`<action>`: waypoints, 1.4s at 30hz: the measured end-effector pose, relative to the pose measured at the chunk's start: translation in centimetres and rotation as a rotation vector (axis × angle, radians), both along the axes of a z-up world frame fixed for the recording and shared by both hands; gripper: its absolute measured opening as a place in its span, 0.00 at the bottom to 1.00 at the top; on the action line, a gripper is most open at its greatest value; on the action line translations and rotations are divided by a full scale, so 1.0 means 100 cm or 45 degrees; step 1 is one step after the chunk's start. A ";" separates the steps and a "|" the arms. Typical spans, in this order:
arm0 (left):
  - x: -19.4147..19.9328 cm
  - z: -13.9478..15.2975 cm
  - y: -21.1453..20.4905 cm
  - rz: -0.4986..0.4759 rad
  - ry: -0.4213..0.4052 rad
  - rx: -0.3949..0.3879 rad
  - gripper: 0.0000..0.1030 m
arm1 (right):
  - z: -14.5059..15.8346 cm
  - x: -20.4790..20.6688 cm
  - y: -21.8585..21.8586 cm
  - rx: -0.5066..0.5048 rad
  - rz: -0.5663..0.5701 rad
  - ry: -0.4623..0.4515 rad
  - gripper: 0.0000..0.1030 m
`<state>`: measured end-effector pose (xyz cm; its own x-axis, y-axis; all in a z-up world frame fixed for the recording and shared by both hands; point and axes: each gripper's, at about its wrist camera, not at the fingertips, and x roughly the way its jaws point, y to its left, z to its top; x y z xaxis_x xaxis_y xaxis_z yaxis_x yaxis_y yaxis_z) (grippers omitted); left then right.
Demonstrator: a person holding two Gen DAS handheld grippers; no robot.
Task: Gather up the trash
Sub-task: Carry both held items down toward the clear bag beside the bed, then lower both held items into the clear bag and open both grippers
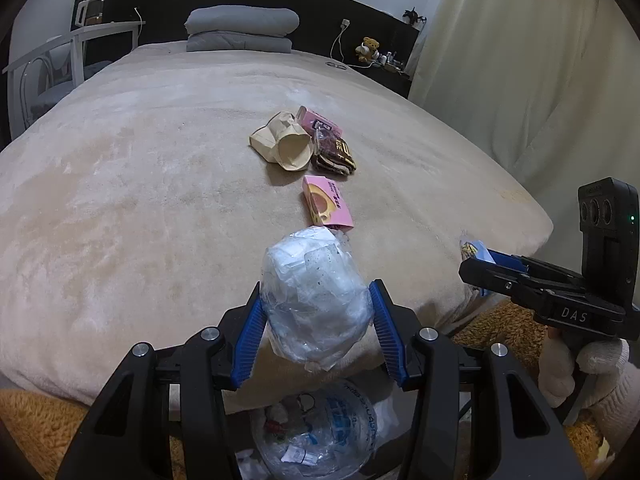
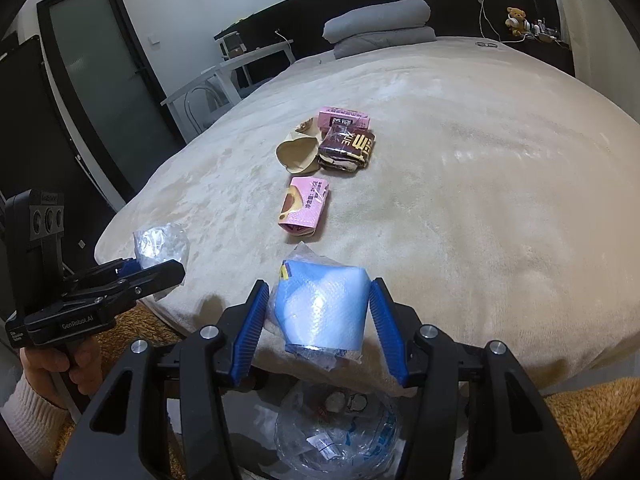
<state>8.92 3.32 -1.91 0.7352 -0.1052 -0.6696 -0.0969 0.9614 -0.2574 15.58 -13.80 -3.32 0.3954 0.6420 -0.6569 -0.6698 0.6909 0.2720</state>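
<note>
My left gripper (image 1: 316, 292) is shut on a crumpled wad of clear plastic (image 1: 316, 312) just above the bed's near edge. My right gripper (image 2: 320, 292) is shut on a light blue wrapped pack (image 2: 326, 308). Each gripper shows in the other view: the right gripper (image 1: 476, 270) at the right edge, the left gripper (image 2: 172, 272) at the left with the clear plastic (image 2: 160, 244). Farther up the beige bed (image 1: 120, 200) lie a pink box (image 1: 328, 206), a beige paper bag (image 1: 286, 146), a brown wrapper (image 1: 336, 156) and a second pink box (image 1: 320, 120).
A clear trash bag (image 1: 320, 436) with blue print and scraps inside stands open on the floor below both grippers, on an orange shaggy rug (image 2: 592, 412). Folded grey bedding (image 1: 240, 30) lies at the headboard. A white desk (image 1: 80, 48) and a dark door (image 2: 104, 80) stand to the left.
</note>
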 end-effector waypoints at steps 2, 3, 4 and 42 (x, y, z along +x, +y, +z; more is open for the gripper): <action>-0.006 -0.001 -0.005 -0.006 -0.001 -0.008 0.48 | -0.001 -0.006 -0.003 0.003 0.002 0.002 0.51; -0.009 -0.002 -0.007 -0.008 -0.002 -0.010 0.48 | -0.001 -0.009 -0.004 0.004 0.004 0.003 0.51; -0.012 -0.003 -0.010 -0.011 -0.002 -0.014 0.48 | -0.001 -0.011 -0.004 0.005 0.006 0.006 0.51; -0.014 -0.115 -0.062 -0.123 0.586 -0.183 0.49 | -0.104 -0.028 0.003 -0.329 0.059 0.491 0.51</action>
<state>7.51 -2.84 -13.41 0.3484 -0.2737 -0.8965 -0.1441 0.9294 -0.3397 12.77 -13.48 -13.76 0.0658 0.4490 -0.8911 -0.5853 0.7406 0.3299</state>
